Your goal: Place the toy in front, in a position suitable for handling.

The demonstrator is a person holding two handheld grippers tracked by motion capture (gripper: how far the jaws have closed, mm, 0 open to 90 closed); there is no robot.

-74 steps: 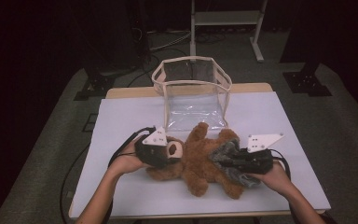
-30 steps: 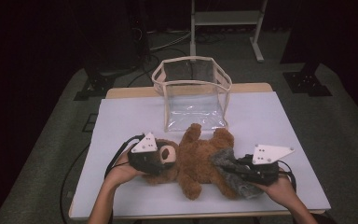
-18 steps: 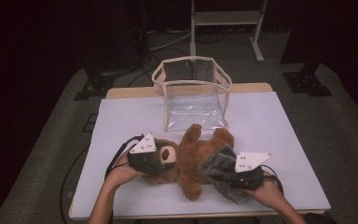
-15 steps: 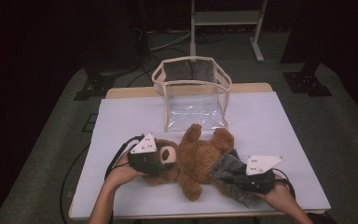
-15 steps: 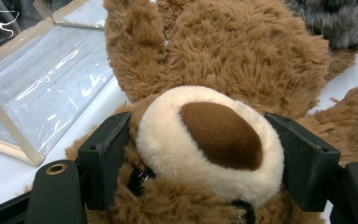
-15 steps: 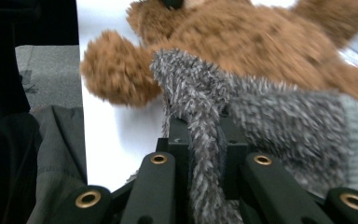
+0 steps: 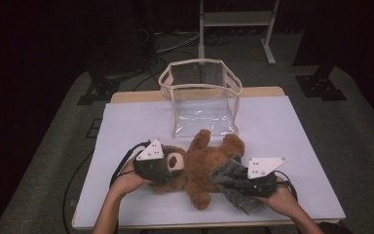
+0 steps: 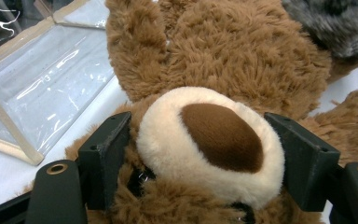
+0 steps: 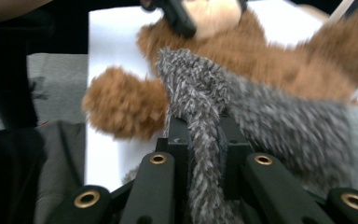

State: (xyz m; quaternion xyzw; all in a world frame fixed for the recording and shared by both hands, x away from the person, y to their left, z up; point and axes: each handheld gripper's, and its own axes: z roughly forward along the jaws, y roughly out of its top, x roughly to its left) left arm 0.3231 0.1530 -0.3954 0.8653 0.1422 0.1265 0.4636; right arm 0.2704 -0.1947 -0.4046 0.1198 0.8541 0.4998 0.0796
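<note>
White sheeting is covering the table (image 7: 292, 126), which is standing on grey carpet in a dark room, with a metal stand's legs (image 7: 233, 19) showing at twelve o'clock. Lying on its back at the table's near centre is a brown teddy bear (image 7: 202, 168), head toward nine o'clock, with a clear plastic bag (image 7: 199, 97) standing open just beyond it at twelve. From the high view, the left gripper (image 7: 158, 170) is sitting over the bear's head and the right gripper (image 7: 253, 187) over a grey fuzzy garment (image 7: 231, 180) at the bear's legs, around four o'clock. Its own view is showing the left gripper (image 8: 205, 149) with jaws clasping either side of the cream muzzle. The right gripper view, somewhat blurred, is showing that gripper (image 9: 200, 140) with jaws pinching a fold of the grey garment (image 9: 279, 121), apparently beside one brown leg.
</note>
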